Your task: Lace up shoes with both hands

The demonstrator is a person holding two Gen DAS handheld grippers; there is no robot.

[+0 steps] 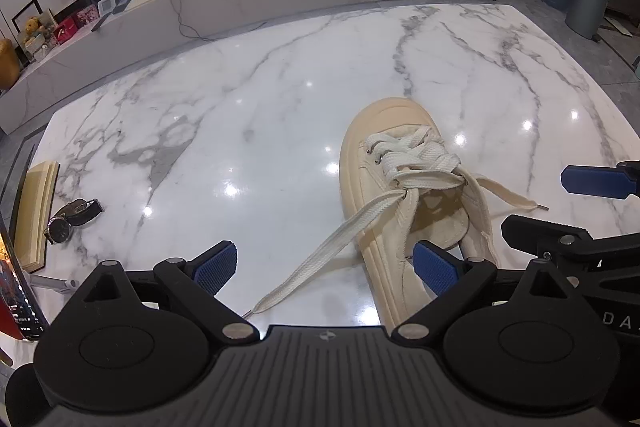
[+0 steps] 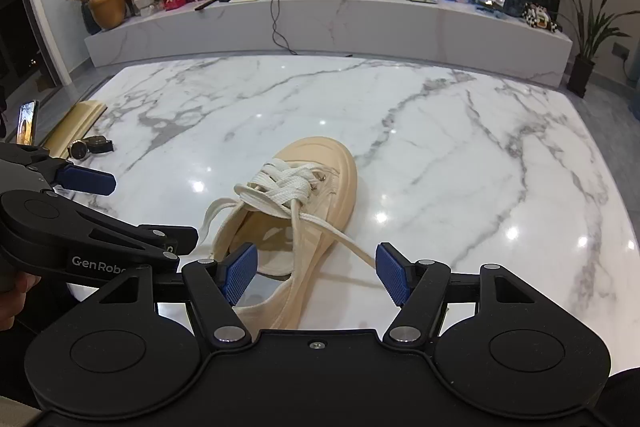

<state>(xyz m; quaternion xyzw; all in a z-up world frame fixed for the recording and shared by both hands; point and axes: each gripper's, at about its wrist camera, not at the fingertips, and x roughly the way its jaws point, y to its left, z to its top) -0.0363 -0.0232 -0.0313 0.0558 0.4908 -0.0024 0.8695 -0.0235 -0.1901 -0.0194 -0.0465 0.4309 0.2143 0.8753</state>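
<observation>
A cream canvas shoe (image 1: pixel 376 155) (image 2: pixel 336 179) lies on the white marble table (image 1: pixel 240 107) (image 2: pixel 440 131), toe pointing away. Its white laces are crossed over the front eyelets. One loose lace end (image 1: pixel 320 251) runs toward me on the left, between the wide-apart blue pads of my left gripper (image 1: pixel 326 273), which is open and holds nothing. The other loose end (image 1: pixel 508 197) (image 2: pixel 344 239) trails to the right, passing in front of my right gripper (image 2: pixel 318 273). That gripper is also open and empty, hovering over the shoe's heel.
A wristwatch (image 1: pixel 72 219) (image 2: pixel 90 147) and a gold book (image 1: pixel 36 211) (image 2: pixel 76 121) lie at the table's left edge. A phone (image 2: pixel 28 123) stands beyond them. A long marble TV bench (image 2: pixel 320 27) runs behind the table, with a potted plant (image 2: pixel 588 39) at its right.
</observation>
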